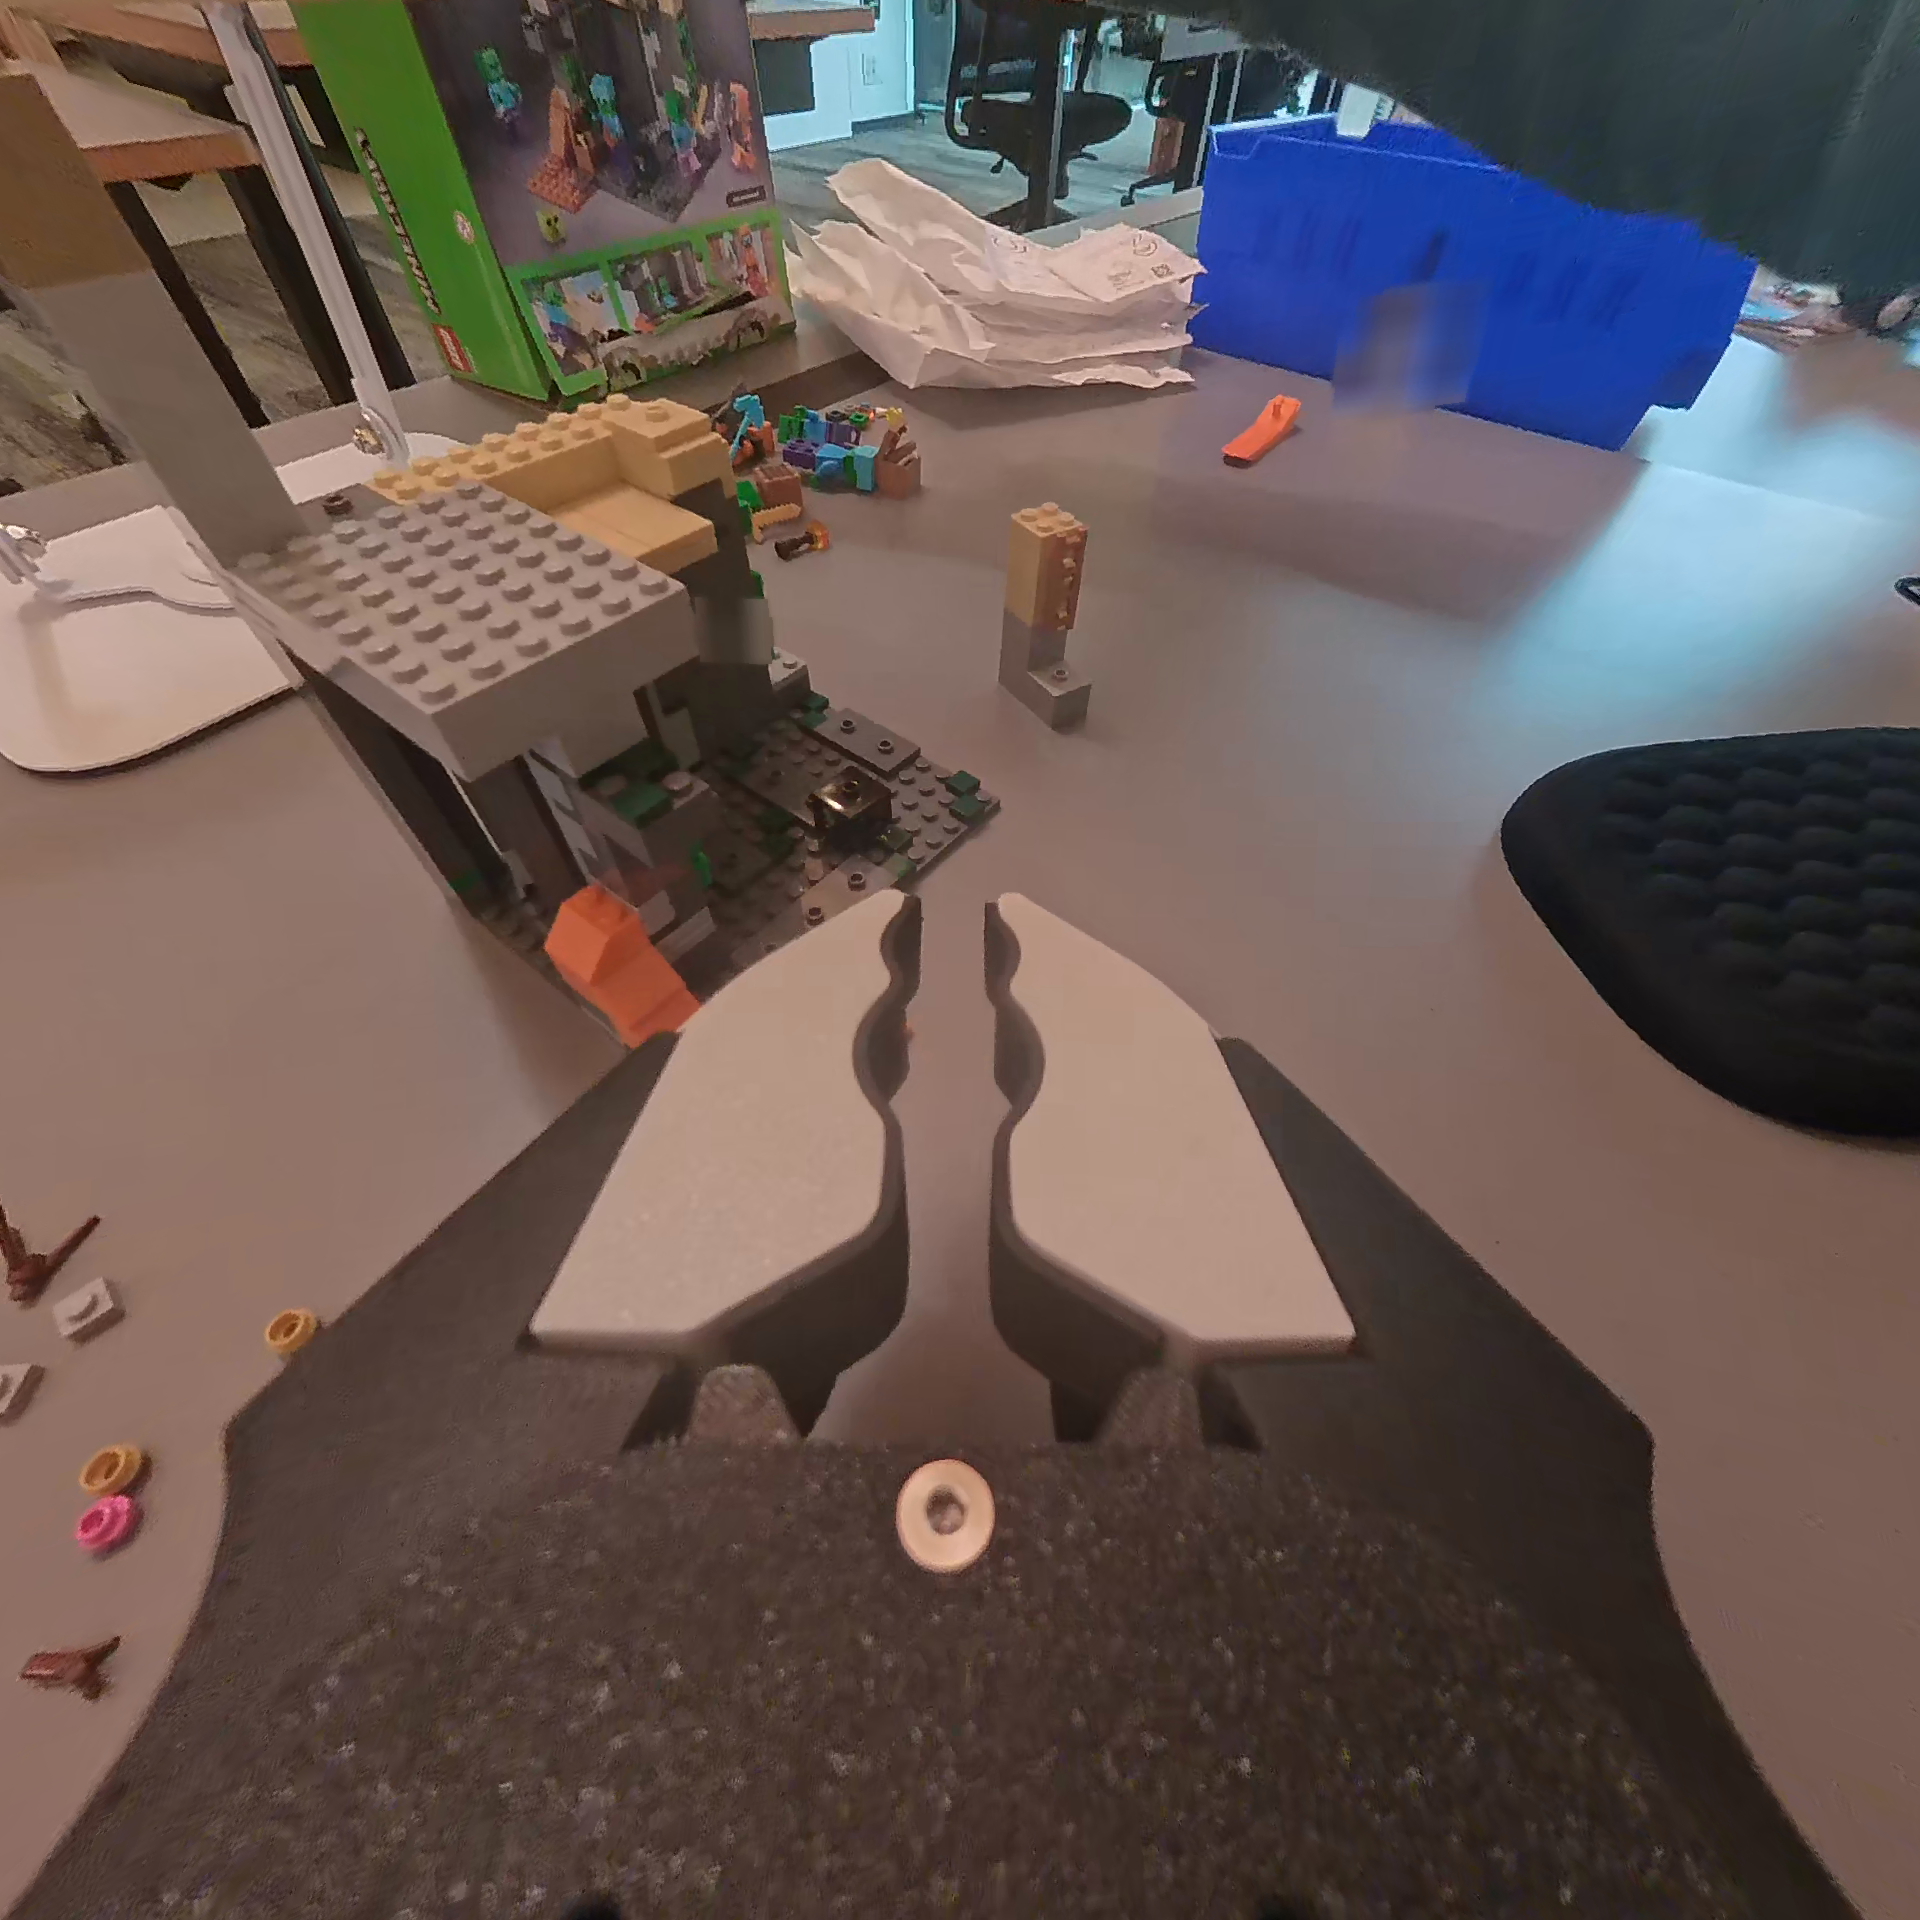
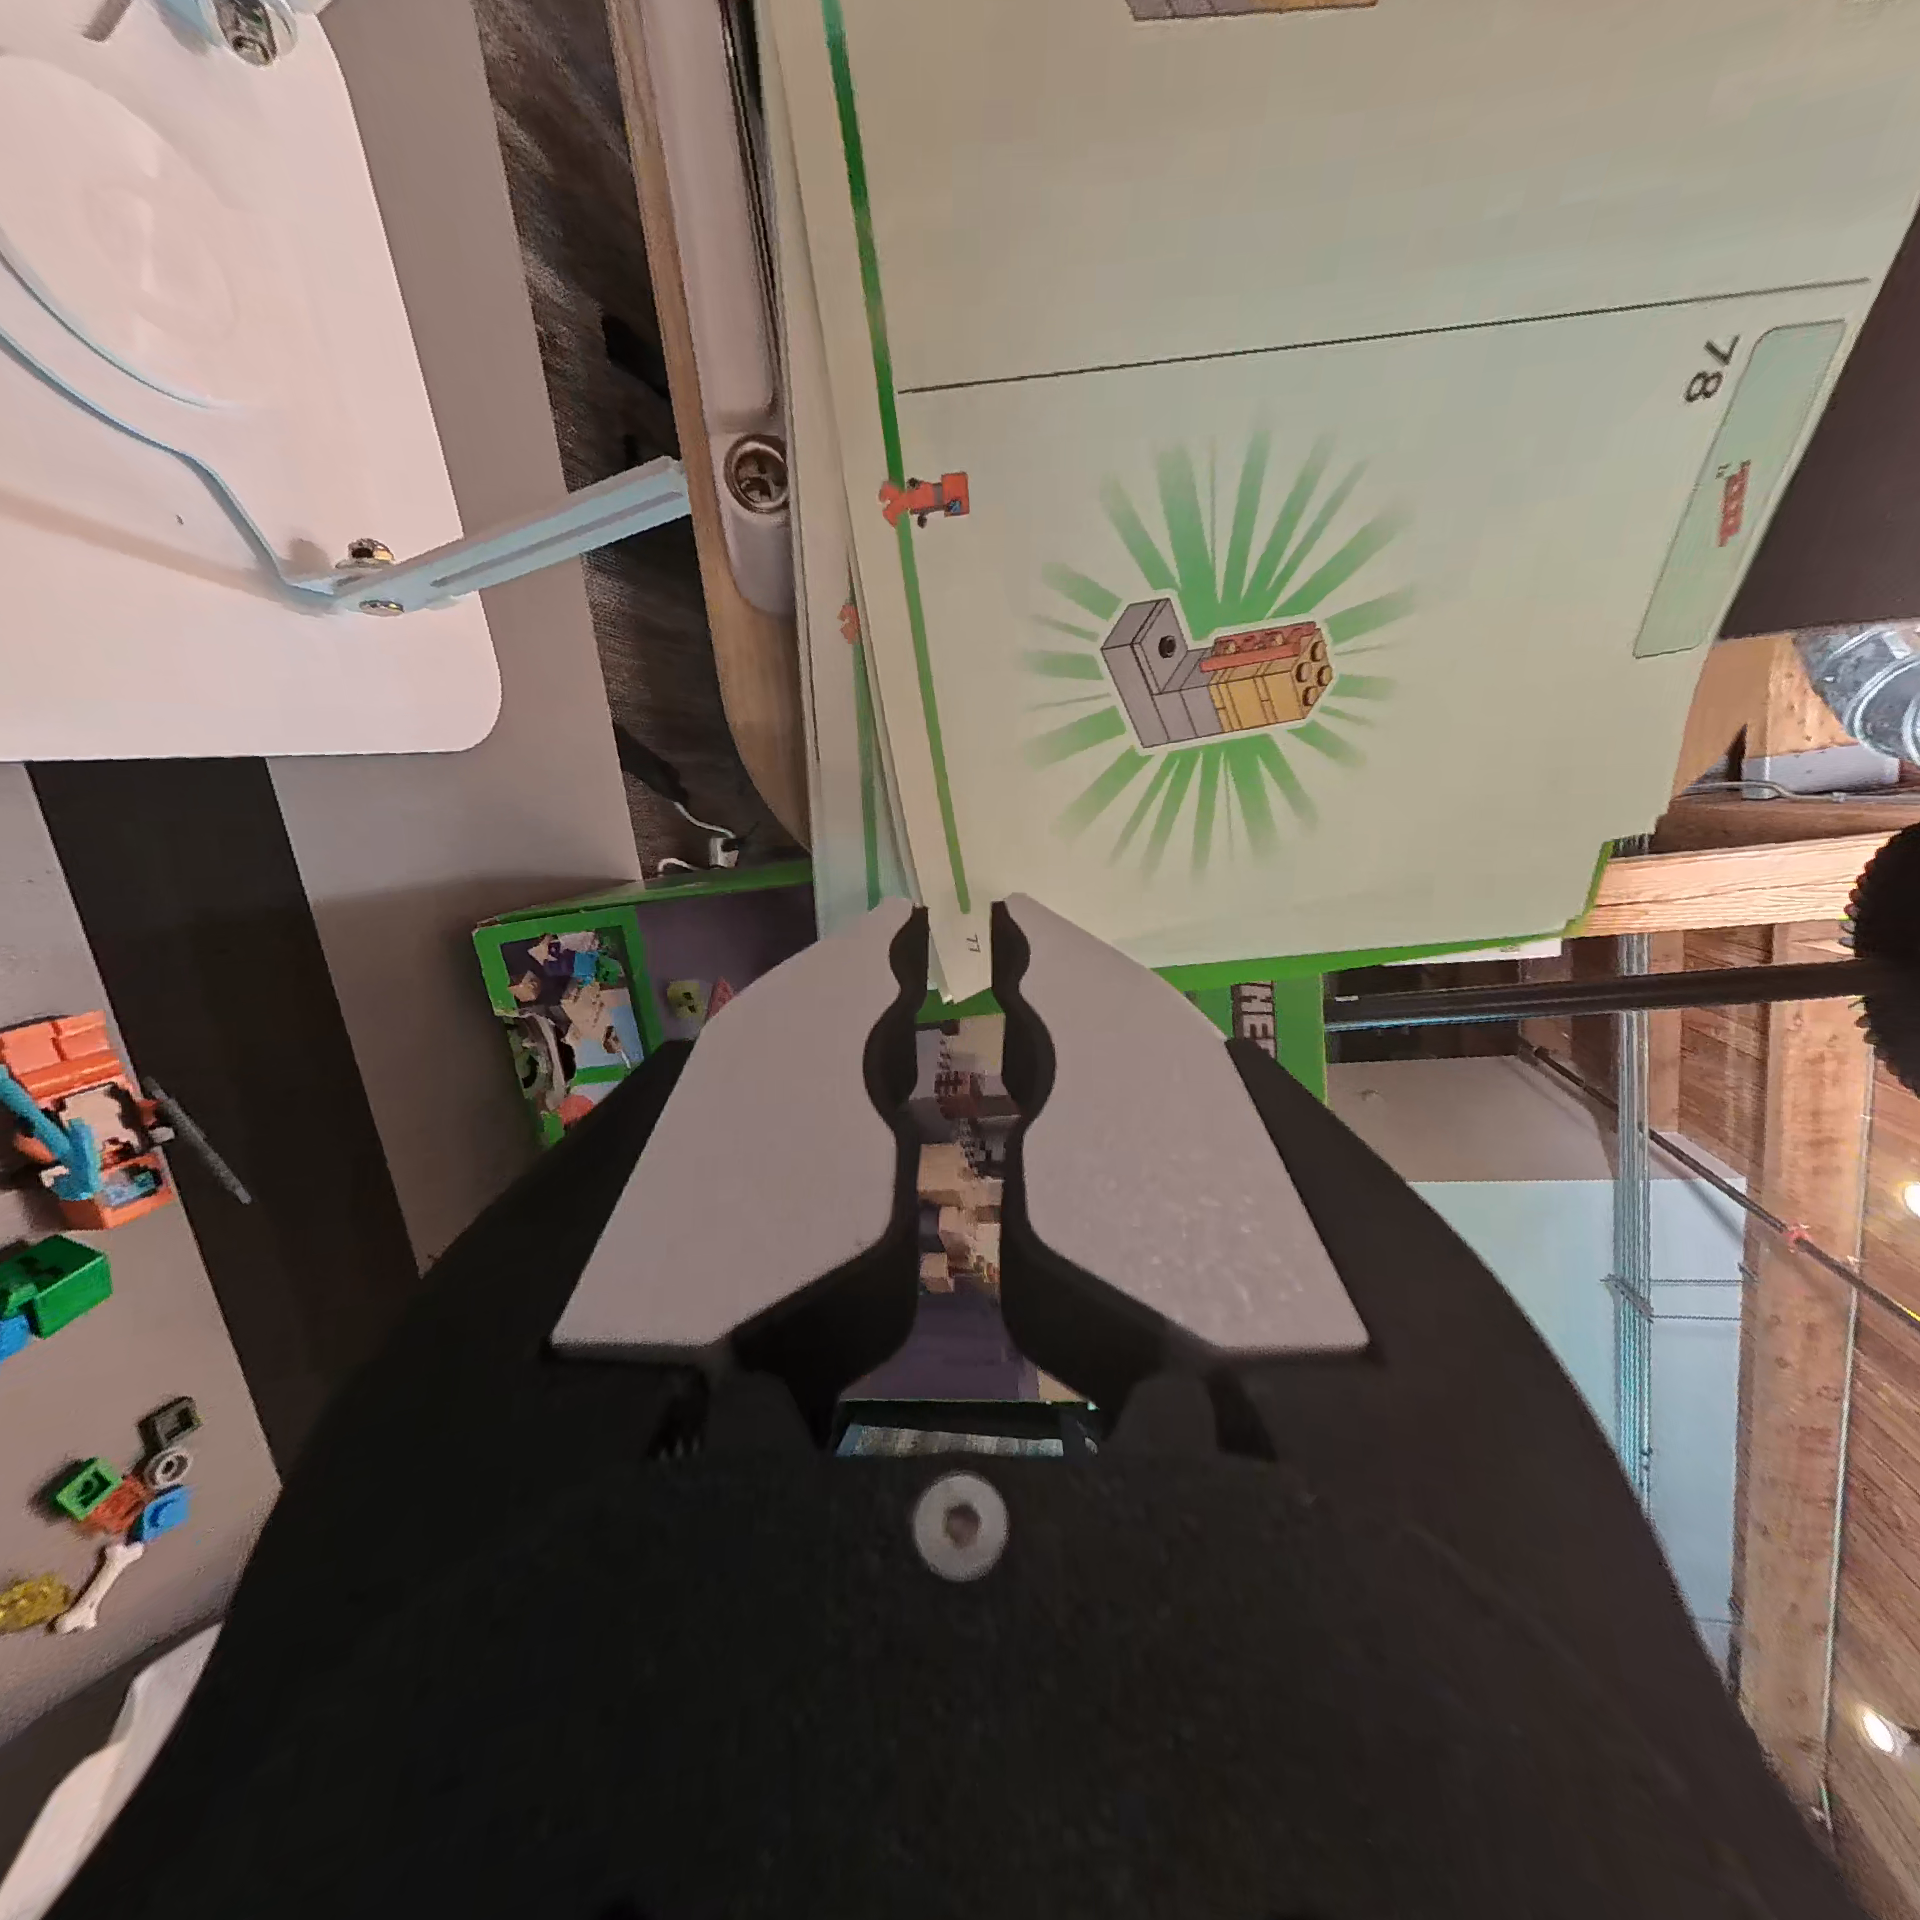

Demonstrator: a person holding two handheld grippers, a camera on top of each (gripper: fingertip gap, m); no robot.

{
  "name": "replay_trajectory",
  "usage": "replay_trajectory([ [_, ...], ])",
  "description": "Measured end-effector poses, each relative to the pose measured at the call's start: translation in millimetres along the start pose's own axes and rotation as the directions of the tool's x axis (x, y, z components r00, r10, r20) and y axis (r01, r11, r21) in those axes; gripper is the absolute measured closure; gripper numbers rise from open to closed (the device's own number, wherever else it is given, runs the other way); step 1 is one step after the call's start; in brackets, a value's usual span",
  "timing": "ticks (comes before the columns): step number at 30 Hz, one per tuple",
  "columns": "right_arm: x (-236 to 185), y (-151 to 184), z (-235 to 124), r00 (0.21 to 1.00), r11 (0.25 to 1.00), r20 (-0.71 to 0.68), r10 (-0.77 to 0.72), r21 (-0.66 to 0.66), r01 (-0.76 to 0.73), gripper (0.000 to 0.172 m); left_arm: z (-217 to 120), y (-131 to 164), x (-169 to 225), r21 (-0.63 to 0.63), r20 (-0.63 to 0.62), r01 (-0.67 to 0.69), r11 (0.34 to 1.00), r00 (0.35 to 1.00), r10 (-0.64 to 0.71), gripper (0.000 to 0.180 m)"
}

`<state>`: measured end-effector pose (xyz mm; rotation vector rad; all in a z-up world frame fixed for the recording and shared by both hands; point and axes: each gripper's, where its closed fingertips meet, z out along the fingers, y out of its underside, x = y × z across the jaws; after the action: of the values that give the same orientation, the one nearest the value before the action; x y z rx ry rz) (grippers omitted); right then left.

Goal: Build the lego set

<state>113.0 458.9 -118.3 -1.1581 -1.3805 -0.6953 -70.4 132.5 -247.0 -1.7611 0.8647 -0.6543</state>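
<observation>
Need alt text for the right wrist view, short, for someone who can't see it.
The right gripper has its fingertips on either side of the corner of an open instruction booklet, a narrow gap between them. Behind stand a green toy box, loose bricks and a white stand.

Soft indoor light, wide-angle bending, perhaps motion blur at edges

An office or shared workspace. A grey desk (image 1: 1299, 831) carries a half-built brick model (image 1: 623, 727), loose toy bricks (image 1: 831, 457), the green set box (image 1: 551, 187) and a blue plastic bin (image 1: 1455, 291) along its far edge. Beyond that edge stand black swivel chairs (image 1: 1029, 114) and other wooden-topped tables (image 1: 156, 145); timber beams (image 2: 1787, 1143) and ducting (image 2: 1860, 675) show overhead.
</observation>
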Motion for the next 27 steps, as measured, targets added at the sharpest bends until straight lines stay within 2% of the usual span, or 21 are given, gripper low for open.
replay_trajectory([
  [12,3.9,11.0,-0.7,0.994,1.0,0.109,0.006,-0.018,-0.004,0.156,0.9,2.4,1.9,-0.012,-0.017,0.005,1.0,1.0,-0.005,0.169],
  [24,11.8,-0.6,-1.4,0.937,0.977,0.289,0.199,0.014,-0.212,0.153,0.8,3.8,4.0,-0.022,-0.037,0.004,1.0,0.999,-0.005,0.169],
  [27,17.5,-0.1,0.4,0.937,0.975,0.279,0.21,0.008,-0.221,0.153,0.5,3.4,4.1,-0.021,-0.04,0.008,1.0,0.999,-0.009,0.169],
])
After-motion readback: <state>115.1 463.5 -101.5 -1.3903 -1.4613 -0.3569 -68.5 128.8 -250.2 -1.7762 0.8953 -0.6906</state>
